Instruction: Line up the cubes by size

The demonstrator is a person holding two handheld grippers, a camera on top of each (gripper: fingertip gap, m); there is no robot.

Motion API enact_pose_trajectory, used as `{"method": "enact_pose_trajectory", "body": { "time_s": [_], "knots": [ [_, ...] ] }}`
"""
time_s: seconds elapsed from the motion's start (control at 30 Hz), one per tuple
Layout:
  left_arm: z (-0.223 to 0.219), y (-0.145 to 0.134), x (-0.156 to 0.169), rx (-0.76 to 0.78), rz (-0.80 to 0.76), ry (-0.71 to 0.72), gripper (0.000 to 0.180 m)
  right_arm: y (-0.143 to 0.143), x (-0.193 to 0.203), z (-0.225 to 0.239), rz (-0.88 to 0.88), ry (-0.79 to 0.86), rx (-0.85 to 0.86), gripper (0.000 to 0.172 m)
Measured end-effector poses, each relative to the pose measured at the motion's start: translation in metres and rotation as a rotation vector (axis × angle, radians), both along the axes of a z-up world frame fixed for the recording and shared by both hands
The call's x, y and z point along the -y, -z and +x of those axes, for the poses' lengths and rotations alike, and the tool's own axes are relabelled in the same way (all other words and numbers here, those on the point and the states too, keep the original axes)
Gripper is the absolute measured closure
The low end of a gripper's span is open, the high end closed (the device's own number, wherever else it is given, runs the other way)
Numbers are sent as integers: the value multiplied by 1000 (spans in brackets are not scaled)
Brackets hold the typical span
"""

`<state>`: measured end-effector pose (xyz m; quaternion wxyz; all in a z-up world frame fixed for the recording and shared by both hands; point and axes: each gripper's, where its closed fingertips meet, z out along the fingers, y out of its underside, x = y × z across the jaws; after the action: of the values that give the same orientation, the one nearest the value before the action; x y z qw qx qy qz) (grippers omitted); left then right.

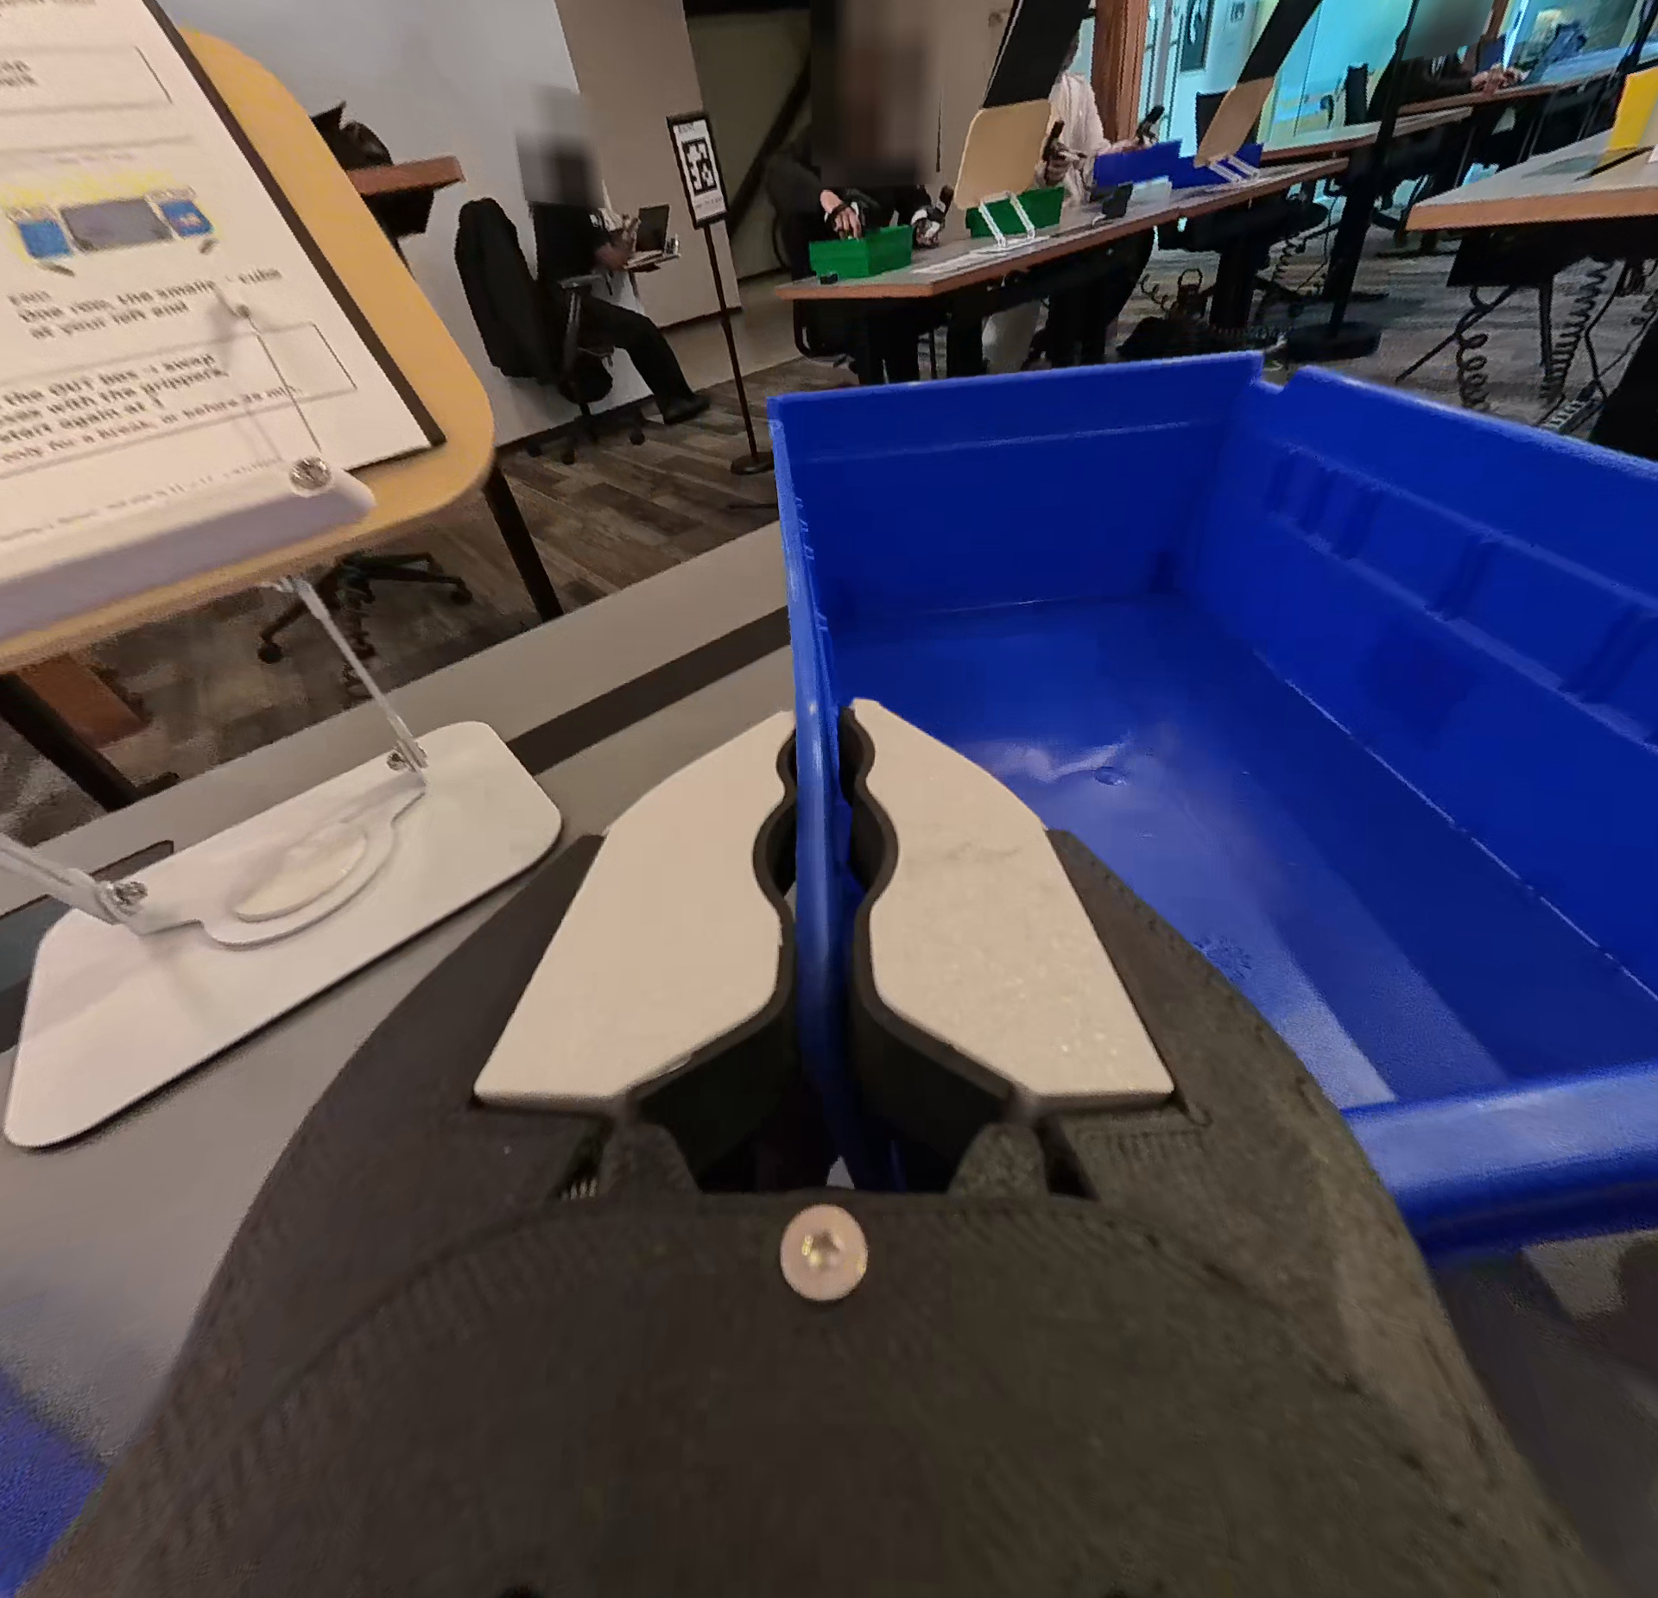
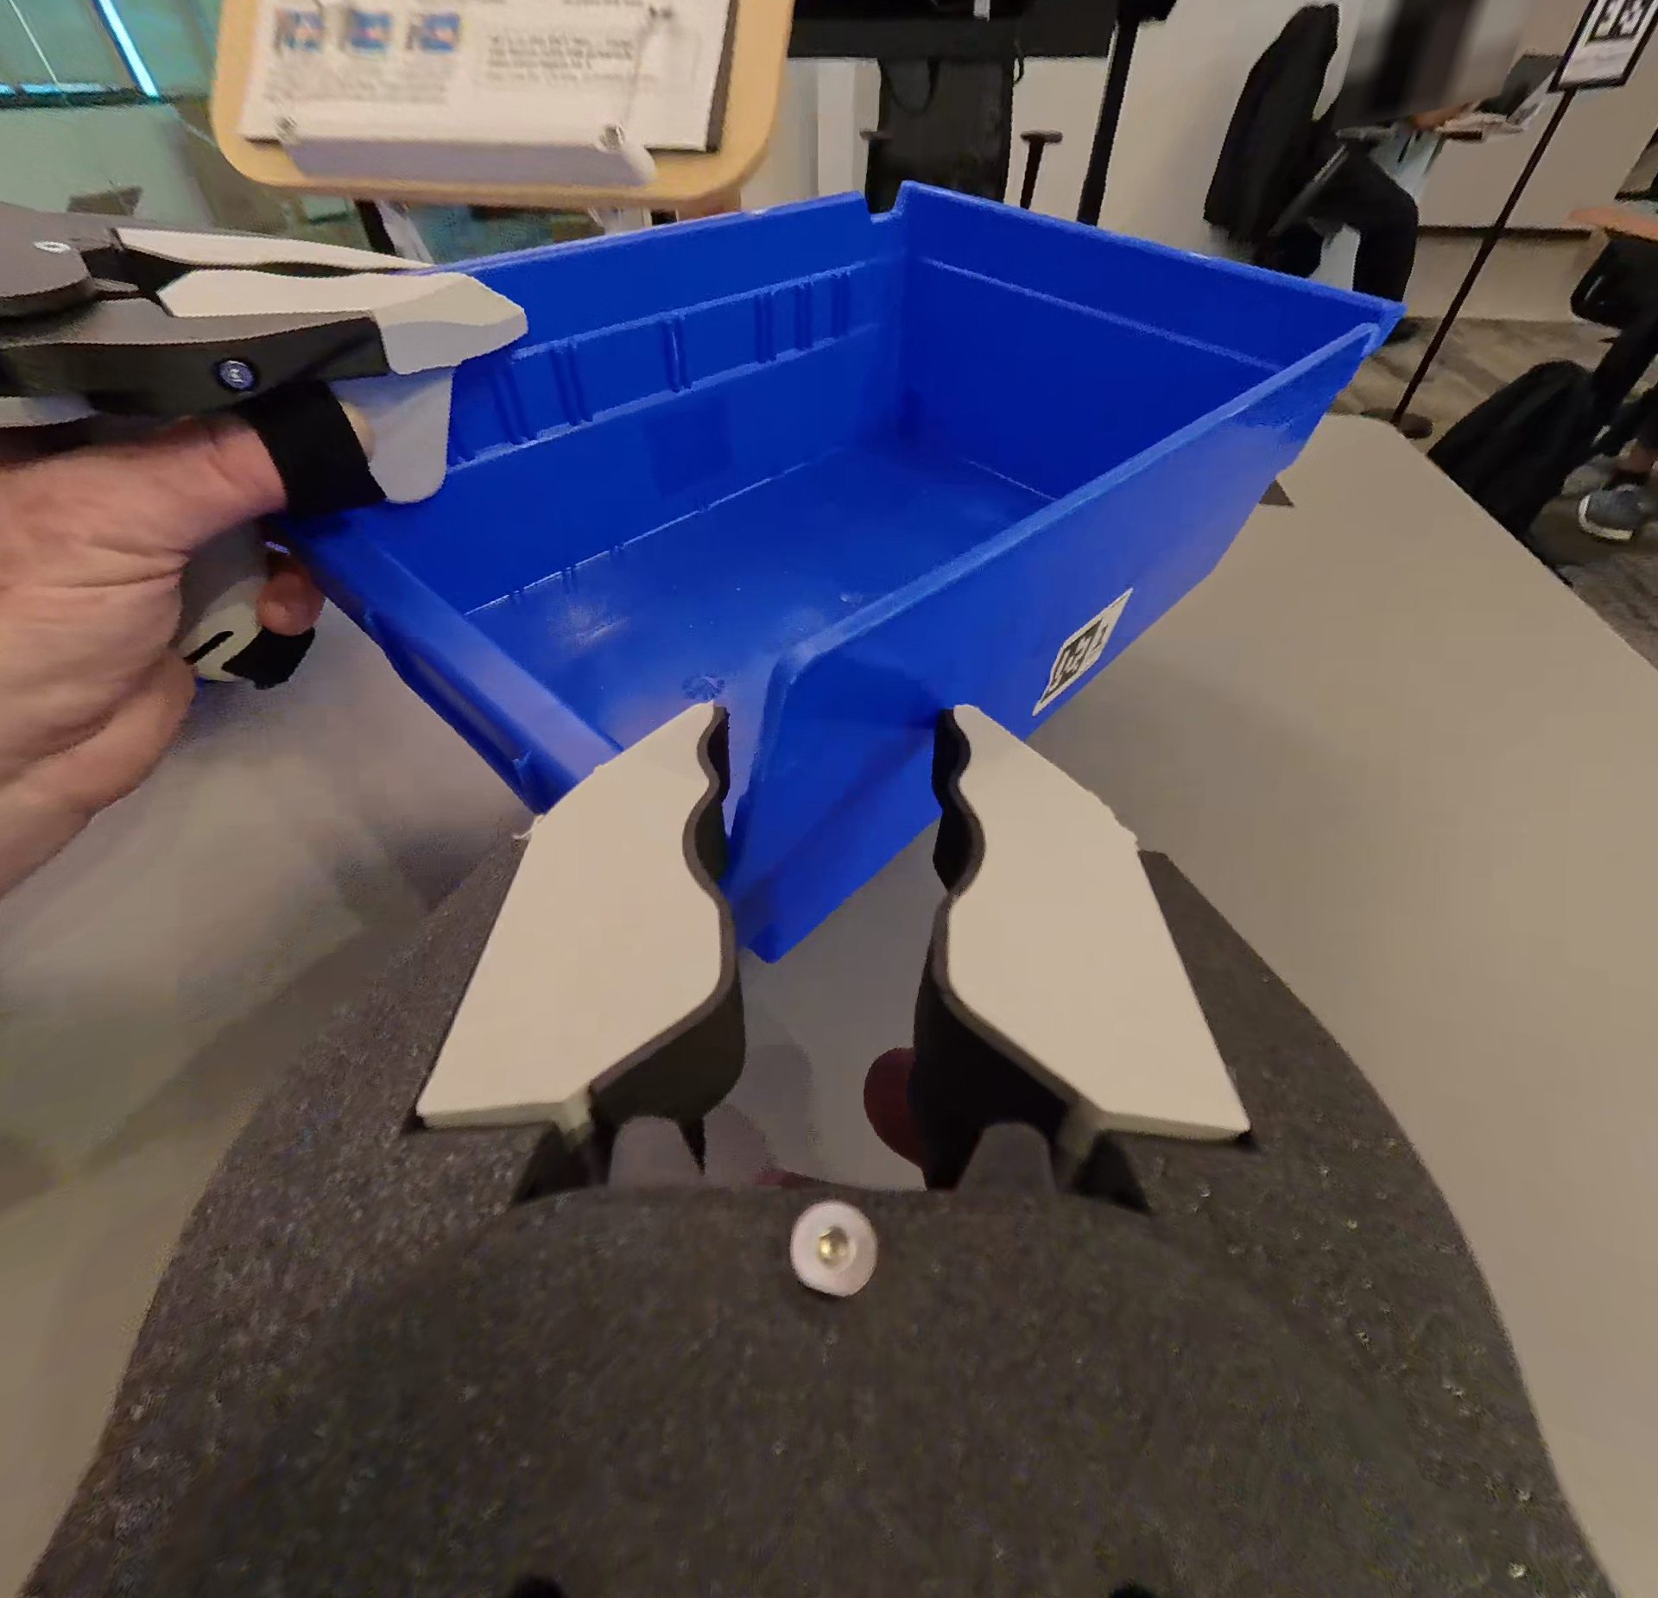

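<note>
Gripping the blue bin (image 1: 1032, 496) wall, left gripper (image 1: 821, 748) clenched; right gripper (image 2: 830, 748) released astride its corner.
White sticker (image 2: 1081, 653) on the bin; grey table (image 2: 1346, 748), office room.

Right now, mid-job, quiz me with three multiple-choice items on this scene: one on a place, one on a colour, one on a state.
1. Where does the left gripper grip the bin?
A. on a side wall
B. on the sticker
C. on the floor of the bin

2. What colour is the bin?
A. green
B. blue
C. yellow

3. What lies inside the bin?
A. several cubes
B. one cube
C. nothing visible

Answers:
1. A, the jaws are shut on the thin wall, one finger inside and the other outside.
2. B, both wrist views show it bright blue.
3. C, its floor shows bare in both views.
</note>
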<state>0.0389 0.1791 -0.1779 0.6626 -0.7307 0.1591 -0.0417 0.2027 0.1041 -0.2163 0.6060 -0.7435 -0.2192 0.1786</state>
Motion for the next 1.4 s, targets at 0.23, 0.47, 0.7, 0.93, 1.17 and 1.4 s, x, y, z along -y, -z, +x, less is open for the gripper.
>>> {"method": "enact_pose_trajectory", "body": {
  "time_s": [0.23,0.47,0.7,0.93,1.17,1.4],
  "knots": [
    [12,24,-8,31,-55,31,164,20,-22,9,-69,22,36,131],
    [26,39,-12,42,-73,51,149,35,-50,21,-135,41,71,131],
    [39,46,-22,93,-52,87,136,44,-80,33,-171,45,109,134],
    [51,48,-29,181,-89,131,121,44,-108,39,-184,41,118,131],
    [60,45,-38,264,-98,186,108,43,-134,41,-192,34,83,130],
    [65,43,-49,342,-102,228,102,41,-155,44,-175,35,55,131]
  ]
}}
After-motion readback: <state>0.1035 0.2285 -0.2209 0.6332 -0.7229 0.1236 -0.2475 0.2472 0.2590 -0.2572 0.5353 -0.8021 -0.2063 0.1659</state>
